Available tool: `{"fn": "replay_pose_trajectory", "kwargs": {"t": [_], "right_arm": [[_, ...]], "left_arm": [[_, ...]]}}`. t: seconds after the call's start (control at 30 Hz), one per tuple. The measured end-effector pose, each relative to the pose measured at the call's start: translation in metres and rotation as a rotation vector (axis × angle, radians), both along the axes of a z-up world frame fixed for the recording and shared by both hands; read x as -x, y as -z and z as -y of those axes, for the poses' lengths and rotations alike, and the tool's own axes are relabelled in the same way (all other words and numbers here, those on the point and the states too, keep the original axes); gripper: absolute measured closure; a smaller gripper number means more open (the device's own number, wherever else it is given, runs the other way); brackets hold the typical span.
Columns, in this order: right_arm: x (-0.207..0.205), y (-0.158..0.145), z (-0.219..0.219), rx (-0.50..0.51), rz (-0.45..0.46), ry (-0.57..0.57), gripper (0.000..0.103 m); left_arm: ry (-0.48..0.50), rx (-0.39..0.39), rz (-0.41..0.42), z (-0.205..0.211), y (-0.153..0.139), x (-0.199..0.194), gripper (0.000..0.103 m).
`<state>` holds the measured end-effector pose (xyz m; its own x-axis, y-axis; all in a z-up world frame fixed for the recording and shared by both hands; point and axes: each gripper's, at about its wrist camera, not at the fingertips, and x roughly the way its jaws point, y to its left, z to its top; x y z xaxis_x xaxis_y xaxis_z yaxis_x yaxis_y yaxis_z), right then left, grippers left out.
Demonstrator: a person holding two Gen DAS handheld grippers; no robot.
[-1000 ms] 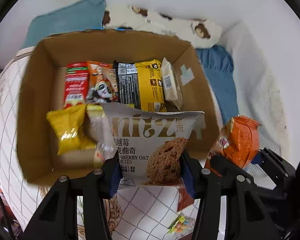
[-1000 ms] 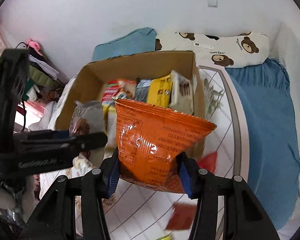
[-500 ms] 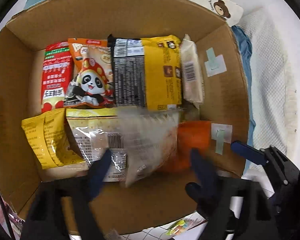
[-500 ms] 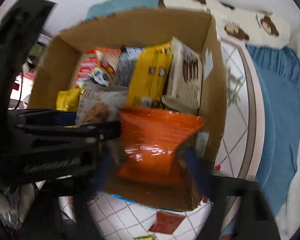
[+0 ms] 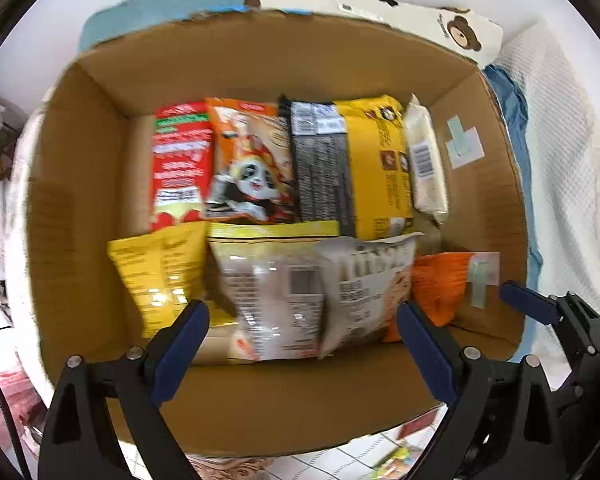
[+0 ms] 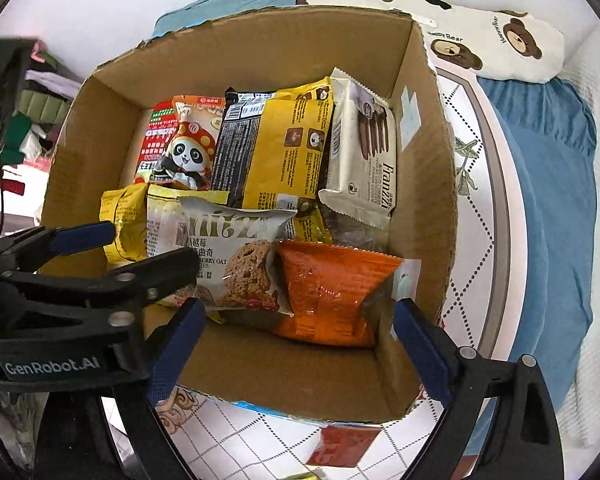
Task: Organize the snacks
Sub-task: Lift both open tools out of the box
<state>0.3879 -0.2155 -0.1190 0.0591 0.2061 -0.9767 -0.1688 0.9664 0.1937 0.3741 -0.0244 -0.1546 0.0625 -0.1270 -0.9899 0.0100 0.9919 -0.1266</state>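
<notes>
A cardboard box [image 5: 260, 60] [image 6: 260, 40] holds two rows of snack packs. In its near row a grey cranberry oat cookie pack [image 5: 364, 280] [image 6: 236, 256] lies next to an orange pack [image 5: 436, 284] [image 6: 328, 292] in the near right corner. My left gripper [image 5: 300, 312] [image 6: 150, 242] hangs open above the cookie pack without touching it. My right gripper [image 6: 298, 308] points down over the orange pack, and its jaws are opening with no pad on the pack. One of its blue fingers [image 5: 524, 300] shows at the box's right wall.
The far row holds a red pack [image 5: 180, 160], a panda pack [image 5: 252, 168], a yellow-black pack [image 5: 352, 168] and a white wafer pack [image 6: 364, 152]. A yellow pack [image 5: 160, 272] sits near left. A red packet [image 6: 344, 444] lies outside the box. A bear pillow [image 6: 480, 36] lies behind.
Both grippers came down over the box and opened. The cookie pack left my left gripper and the orange pack left my right; both now lie in the box's near row.
</notes>
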Motion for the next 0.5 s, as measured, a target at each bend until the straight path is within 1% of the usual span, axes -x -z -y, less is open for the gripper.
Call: {"fn": "replay_pose_trajectory", "kwargs": {"t": [0.1,0.27,0.5], "right_arm": [[0.004,-0.001,0.000,0.005,0.018,0.015,0.006],[0.012,-0.006,-0.001,0.016,0.070,0.042,0.006],[0.031,-0.017,-0.007,0.033,0.172,0.061,0.006]], "left_arm": [[-0.015,-0.029,0.041,-0.012,-0.007,0.008,0.007],[-0.053,-0.052,0.086,-0.033,-0.013,0.021,0.007],[-0.085,-0.088,0.175,-0.050,-0.023,0.051,0.007]]}}
